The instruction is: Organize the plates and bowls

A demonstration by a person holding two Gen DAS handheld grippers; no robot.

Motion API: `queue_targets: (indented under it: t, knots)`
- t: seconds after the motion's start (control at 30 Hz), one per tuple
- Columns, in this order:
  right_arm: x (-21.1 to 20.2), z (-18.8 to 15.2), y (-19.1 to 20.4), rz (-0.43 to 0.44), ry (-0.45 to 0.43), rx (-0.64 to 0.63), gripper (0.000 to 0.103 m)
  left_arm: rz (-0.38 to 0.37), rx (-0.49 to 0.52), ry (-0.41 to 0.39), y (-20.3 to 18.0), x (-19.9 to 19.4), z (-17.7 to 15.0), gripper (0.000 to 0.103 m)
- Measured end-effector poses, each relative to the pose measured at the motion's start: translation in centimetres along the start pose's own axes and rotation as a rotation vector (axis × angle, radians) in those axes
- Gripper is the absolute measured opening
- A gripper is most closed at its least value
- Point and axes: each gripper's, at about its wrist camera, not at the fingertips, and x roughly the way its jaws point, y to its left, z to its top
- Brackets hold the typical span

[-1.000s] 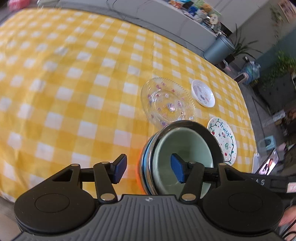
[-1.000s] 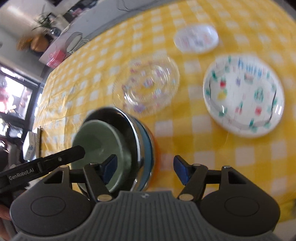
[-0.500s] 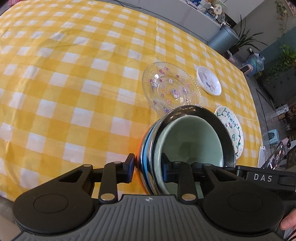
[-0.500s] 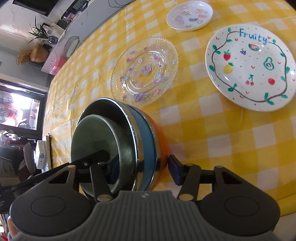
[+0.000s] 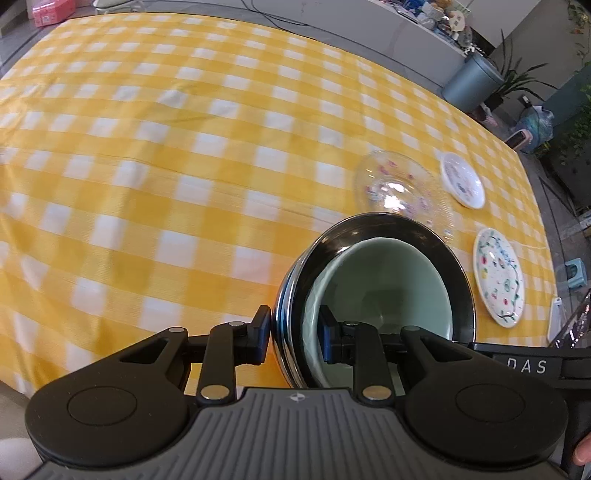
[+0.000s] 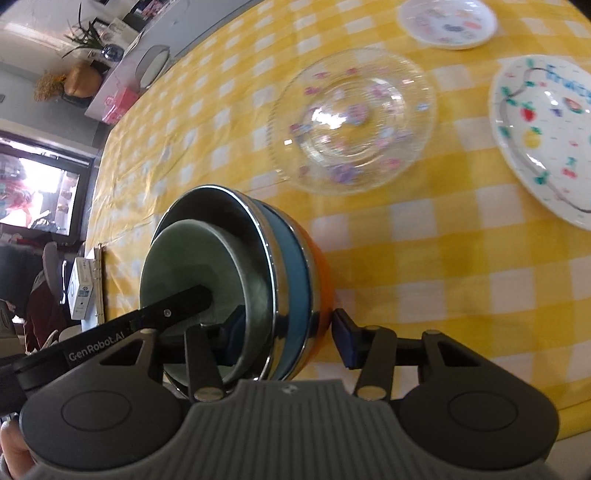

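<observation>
Bowls (image 5: pixel 376 291) nest, green inside steel; both grippers' fingers (image 5: pixel 263 334) clamp the stack's rim.

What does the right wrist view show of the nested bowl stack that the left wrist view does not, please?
Only the right wrist view shows the blue bowl and orange bowl under the steel bowl, with the right gripper clamped across the whole stack.

Only the left wrist view shows the left gripper pinching the opposite rim.

Both show the green bowl innermost, the glass plate, the fruit plate and the small white plate.
</observation>
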Motion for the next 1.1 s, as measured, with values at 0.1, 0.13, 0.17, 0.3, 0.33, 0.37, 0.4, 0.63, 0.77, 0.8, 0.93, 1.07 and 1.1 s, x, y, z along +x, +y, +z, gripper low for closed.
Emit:
queue_targets:
  t: [0.1,0.13,0.17,0.3,0.33,0.37,0.4,0.63,0.77,0.8,0.93,1.07,1.1]
  knots:
    - [0.7,0.1,1.3,0.002,0.009,-0.016,0.049,0.012,-0.009,-0.003,1.1,-0.4,0.4,0.029]
    - [1.0,0.1,1.7,0.002,0.011,-0.021,0.049,0.013,-0.012,-0.004,1.4,-0.5,0.4,0.029]
    - [1.2,0.1,2.0,0.002,0.013,-0.027,0.049,0.012,-0.018,-0.004,1.7,-0.5,0.5,0.029]
    - [1.3,0.2,2.9,-0.012,0.013,-0.049,0.049,0.005,-0.026,-0.003,2.3,-0.6,0.7,0.028]
    - [1.4,0.2,3.0,-0.011,0.014,-0.05,0.051,0.006,-0.023,-0.003,2.2,-0.7,0.7,0.028]
    - [1.4,0.3,3.1,-0.005,0.015,-0.048,0.053,0.004,-0.018,-0.007,2.2,-0.7,0.8,0.029]
    - [1.4,0.3,3.0,0.003,0.012,-0.044,0.055,0.006,-0.015,-0.021,2.1,-0.9,0.9,0.03]
    - [-2.4,-0.7,3.4,-0.017,-0.079,-0.141,0.073,0.059,0.104,-0.204,-0.9,-4.9,1.9,0.051]
    - [-5.8,-1.0,1.7,-0.008,-0.139,-0.154,0.076,0.025,0.18,-0.276,-4.2,-6.7,2.0,0.052]
    - [-6.7,-1.0,1.0,-0.006,-0.157,-0.149,0.076,0.01,0.193,-0.288,-5.2,-6.9,1.9,0.052]
    - [-9.3,-0.8,-2.7,-0.031,-0.24,-0.115,0.076,-0.068,0.224,-0.277,-9.2,-6.3,1.5,0.052]
    - [-10.7,-0.2,-6.9,-0.083,-0.307,-0.107,0.076,-0.147,0.22,-0.229,-12.8,-3.7,1.0,0.052]
    - [-10.9,0.0,-7.9,-0.109,-0.318,-0.11,0.076,-0.163,0.211,-0.214,-13.5,-3.0,0.8,0.052]
